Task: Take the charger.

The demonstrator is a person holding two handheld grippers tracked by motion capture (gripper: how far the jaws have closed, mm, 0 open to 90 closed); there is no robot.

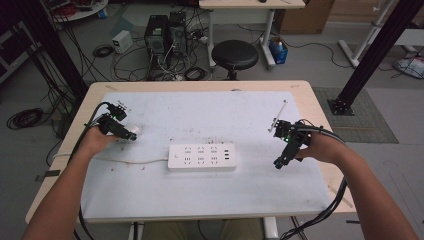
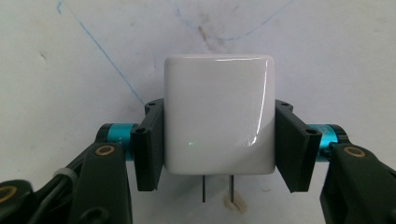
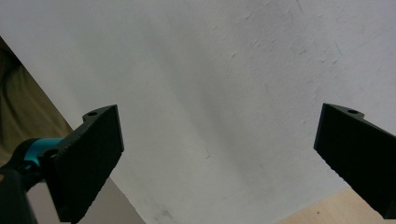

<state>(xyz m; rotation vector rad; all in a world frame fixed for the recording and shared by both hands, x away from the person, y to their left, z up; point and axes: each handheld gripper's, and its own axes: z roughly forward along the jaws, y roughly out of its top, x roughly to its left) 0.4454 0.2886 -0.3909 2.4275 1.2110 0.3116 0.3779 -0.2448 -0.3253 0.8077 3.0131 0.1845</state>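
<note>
A white cube-shaped plug adapter [image 2: 218,114] sits squarely between the pads of my left gripper [image 2: 218,105], which is shut on its two sides. Its two metal prongs [image 2: 217,187] point back toward the camera. In the high view this gripper [image 1: 129,134] is at the left of the white mat [image 1: 200,110], with the adapter [image 1: 136,130] a small white spot at its tip. A white power strip [image 1: 202,157] lies flat at the mat's middle, to the right of that gripper. At the mat's right side, my right gripper [image 1: 279,161] points down and toward the near edge. Its jaws [image 3: 215,140] are open and hold nothing.
The strip's white cord [image 1: 125,161] trails left across the mat toward the table edge. Bare wooden table [image 1: 320,107] borders the mat. On the floor beyond the table are a black stool [image 1: 235,54] and computer towers [image 1: 165,32]. A black frame post [image 1: 370,55] rises at the right.
</note>
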